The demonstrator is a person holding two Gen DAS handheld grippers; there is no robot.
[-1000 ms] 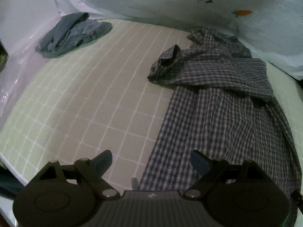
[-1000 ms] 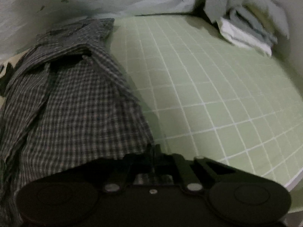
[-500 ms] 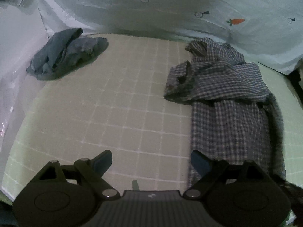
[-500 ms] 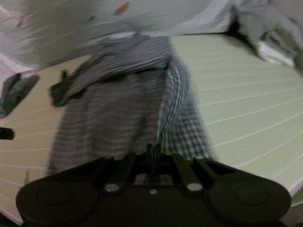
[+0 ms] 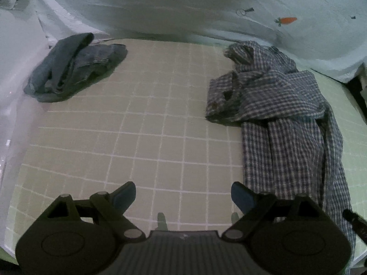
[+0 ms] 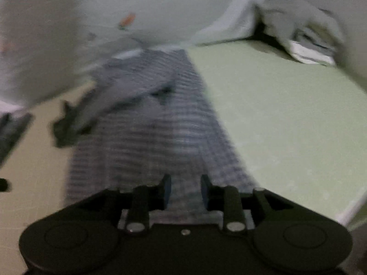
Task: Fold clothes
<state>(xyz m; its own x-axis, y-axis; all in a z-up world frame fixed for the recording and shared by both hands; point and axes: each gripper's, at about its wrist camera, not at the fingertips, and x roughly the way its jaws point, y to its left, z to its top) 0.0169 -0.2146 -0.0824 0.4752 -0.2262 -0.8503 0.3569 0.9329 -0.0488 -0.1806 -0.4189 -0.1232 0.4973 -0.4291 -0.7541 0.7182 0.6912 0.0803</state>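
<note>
From the left wrist view, we note the left gripper [image 5: 182, 196] spread wide and holding nothing above the gridded mat [image 5: 142, 142], with the checked shirt [image 5: 284, 119] bunched to its right and a denim garment [image 5: 73, 68] well apart at the far left. At the right wrist view, blurred, we find the right gripper [image 6: 185, 191] parted narrowly with shirt cloth between its fingers; we cannot tell whether it grips, and we judge a slack hold would let the hem slip and crumple.

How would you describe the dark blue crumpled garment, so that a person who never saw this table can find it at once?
Start from the pale green mat with the white grid that covers the table. At its far left corner, against the light sheet with a small carrot print, lies the dark blue crumpled denim garment. It is plain blue and bunched into a heap, while the blue-and-white checked shirt is stretched out long on the right.
</note>
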